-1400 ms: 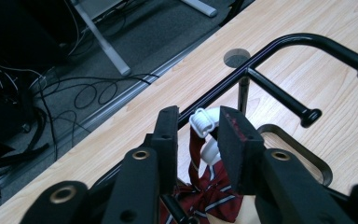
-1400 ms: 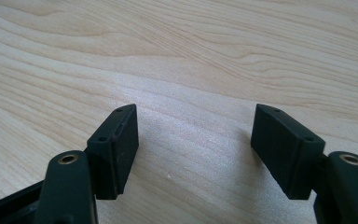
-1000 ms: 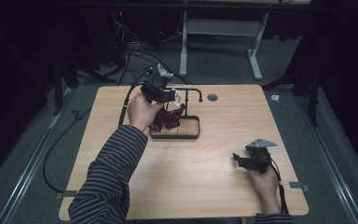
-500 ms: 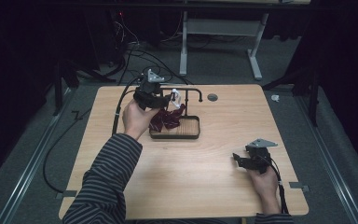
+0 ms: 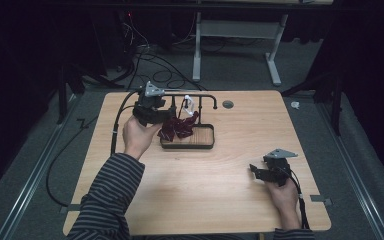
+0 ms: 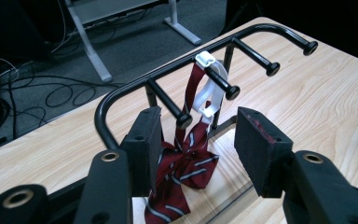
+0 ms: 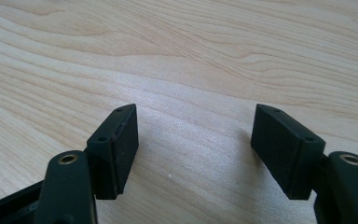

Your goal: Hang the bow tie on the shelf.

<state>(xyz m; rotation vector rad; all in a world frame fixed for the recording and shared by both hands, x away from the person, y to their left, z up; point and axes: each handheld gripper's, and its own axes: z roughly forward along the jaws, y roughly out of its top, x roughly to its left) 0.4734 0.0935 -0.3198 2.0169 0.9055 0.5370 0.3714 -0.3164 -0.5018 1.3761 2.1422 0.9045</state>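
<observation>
Seen from above, one pale wooden table [image 5: 205, 190] carries everything: one black tube rack [image 6: 121, 93] with pegs standing over one shallow wooden tray [image 5: 206, 136], and one maroon striped tie [image 6: 186, 163] hanging from a peg by its white plastic clip [image 6: 208, 88]. The tie's lower end drapes down into the tray.

I hold two grippers. My left gripper [image 5: 156, 113] sits level with the rack's left end, just beside the tie. Its jaws have just been opening and now stand roughly half apart, with the tie and a peg in the gap beyond the pads but nothing pressed between them. My right gripper [image 5: 260, 172] rests on bare wood near the table's right edge, well apart from the rack, its jaws spread wide and holding nothing.

My worry is the clip. It sits on the peg, and a brush from my left pads [image 6: 144, 149] against cloth or peg as I move could tug it off, dropping the tie into the tray. Those pads could also snag the fabric.

Four pegs show on the rack in the left gripper view; one carries the tie.
</observation>
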